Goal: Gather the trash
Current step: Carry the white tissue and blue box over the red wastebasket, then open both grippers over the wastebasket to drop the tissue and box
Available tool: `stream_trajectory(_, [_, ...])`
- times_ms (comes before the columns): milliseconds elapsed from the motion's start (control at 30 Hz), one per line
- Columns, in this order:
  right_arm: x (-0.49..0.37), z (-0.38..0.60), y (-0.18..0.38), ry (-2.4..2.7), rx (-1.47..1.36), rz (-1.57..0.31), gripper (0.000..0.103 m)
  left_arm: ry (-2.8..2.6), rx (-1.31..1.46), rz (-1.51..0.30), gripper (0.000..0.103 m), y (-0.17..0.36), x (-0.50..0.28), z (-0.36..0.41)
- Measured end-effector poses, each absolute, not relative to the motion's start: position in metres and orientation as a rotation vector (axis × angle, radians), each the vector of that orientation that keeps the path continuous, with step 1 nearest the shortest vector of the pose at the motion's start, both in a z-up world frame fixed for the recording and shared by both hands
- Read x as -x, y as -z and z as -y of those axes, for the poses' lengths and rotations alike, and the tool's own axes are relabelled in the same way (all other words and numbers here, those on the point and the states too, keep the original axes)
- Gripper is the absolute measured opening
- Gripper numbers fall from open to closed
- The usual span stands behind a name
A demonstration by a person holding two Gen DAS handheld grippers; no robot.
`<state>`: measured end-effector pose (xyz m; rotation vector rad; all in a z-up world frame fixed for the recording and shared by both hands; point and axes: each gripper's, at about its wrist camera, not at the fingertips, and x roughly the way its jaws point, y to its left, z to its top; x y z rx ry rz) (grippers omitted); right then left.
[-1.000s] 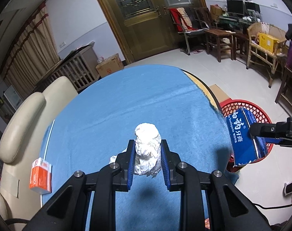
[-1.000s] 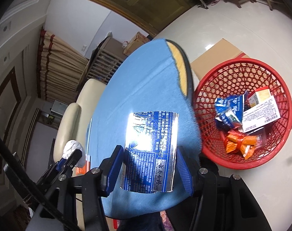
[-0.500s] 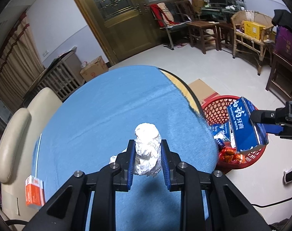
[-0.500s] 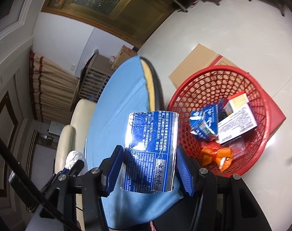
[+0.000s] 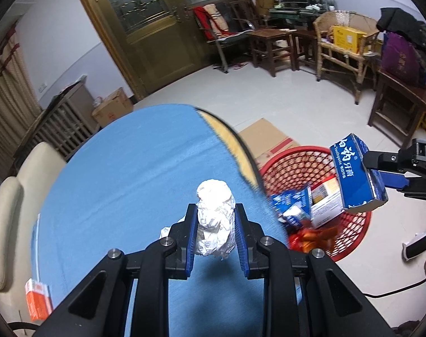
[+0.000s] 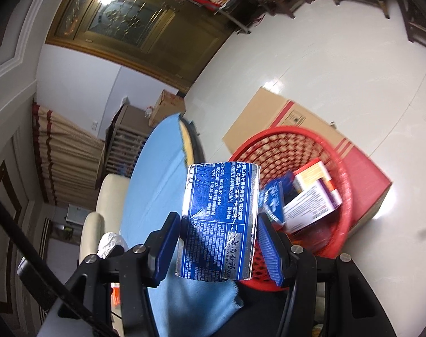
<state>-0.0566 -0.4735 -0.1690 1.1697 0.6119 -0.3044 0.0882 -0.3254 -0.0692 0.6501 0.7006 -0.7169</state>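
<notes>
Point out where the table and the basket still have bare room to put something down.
The blue tablecloth is bare from the cream chair side across to the far edge; only an orange box lies near the left rim. The red basket is crowded at its near side with boxes and wrappers; its far side shows bare mesh.

The blue box (image 5: 356, 177), right of frame, reads "Toothpaste" beneath big white Chinese characters; elsewhere nothing is legible.
</notes>
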Motion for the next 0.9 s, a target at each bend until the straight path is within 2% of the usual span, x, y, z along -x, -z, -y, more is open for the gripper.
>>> stream_trajectory(567, [0.093, 0.499, 0.170, 0.451, -1.133, -0.600, 0.060, 0.902, -0.644, -0.730, 0.029, 0.079, -0.064, 0.382])
stream_trajectory(633, [0.094, 0.500, 0.169, 0.453, -1.140, -0.596, 0.061, 0.903, -0.642, -0.730, 0.037, 0.078, -0.064, 0.383])
stream_trajectory(700, [0.094, 0.500, 0.167, 0.450, -1.143, -0.593, 0.061, 0.902, -0.634, -0.719, 0.054, 0.076, -0.064, 0.383])
stream_trajectory(900, [0.087, 0.497, 0.166, 0.428, -1.158, -0.593, 0.064, 0.896, -0.610, -0.691, 0.066, 0.068, -0.067, 0.376])
